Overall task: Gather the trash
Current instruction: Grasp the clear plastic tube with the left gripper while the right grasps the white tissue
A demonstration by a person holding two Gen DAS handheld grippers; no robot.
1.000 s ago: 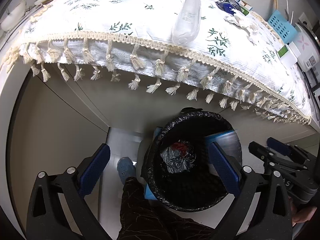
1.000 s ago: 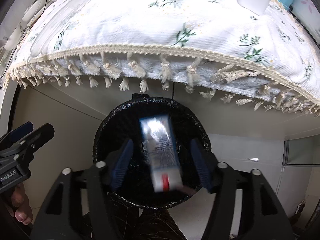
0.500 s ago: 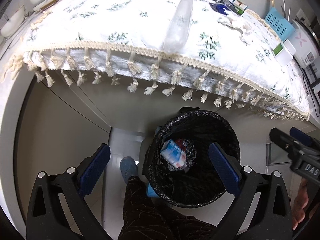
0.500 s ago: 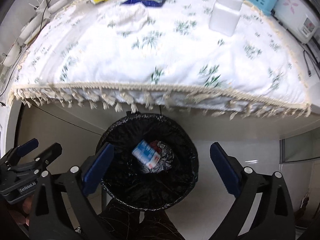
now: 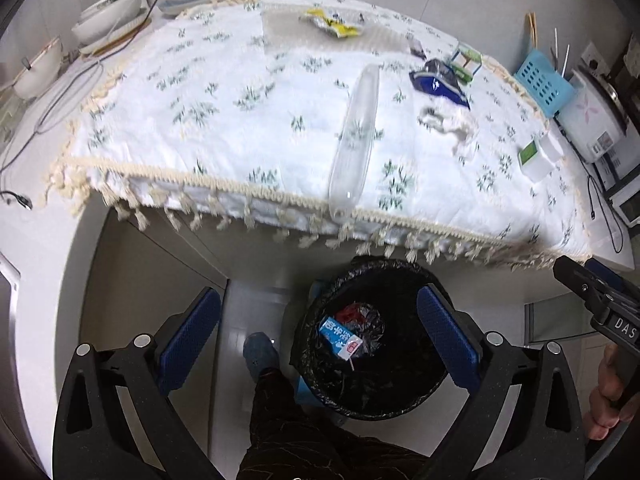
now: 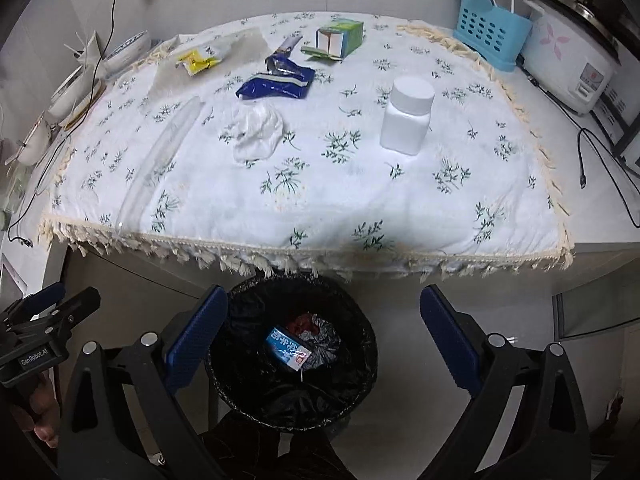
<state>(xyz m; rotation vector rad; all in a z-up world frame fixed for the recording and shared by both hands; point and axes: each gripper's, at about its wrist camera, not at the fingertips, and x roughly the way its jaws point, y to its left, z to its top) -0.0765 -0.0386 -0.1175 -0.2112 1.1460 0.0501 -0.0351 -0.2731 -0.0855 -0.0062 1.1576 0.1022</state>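
Observation:
A black-lined bin [image 6: 360,344] stands on the floor under the table edge, holding a blue-and-white carton [image 6: 287,349] and crumpled wrappers; it also shows in the left wrist view [image 5: 404,276]. My right gripper [image 6: 322,336] is open and empty above the bin. My left gripper [image 5: 318,336] is open and empty, also above it. On the flowered cloth lie a clear plastic bottle [image 5: 354,136], a crumpled tissue [image 6: 258,128], a blue wrapper [image 6: 276,84], a yellow wrapper [image 6: 198,60], a green box [image 6: 340,38] and a white jar [image 6: 408,116].
A blue basket [image 6: 490,32] and a rice cooker [image 6: 572,60] stand at the back right. Bowls [image 5: 108,20] are stacked at the back left. A cable [image 6: 604,160] lies at the right. The person's foot [image 5: 260,354] is left of the bin.
The carton left my right gripper and fell into the bin. Both grippers rose and tilted up, so more of the tabletop shows now.

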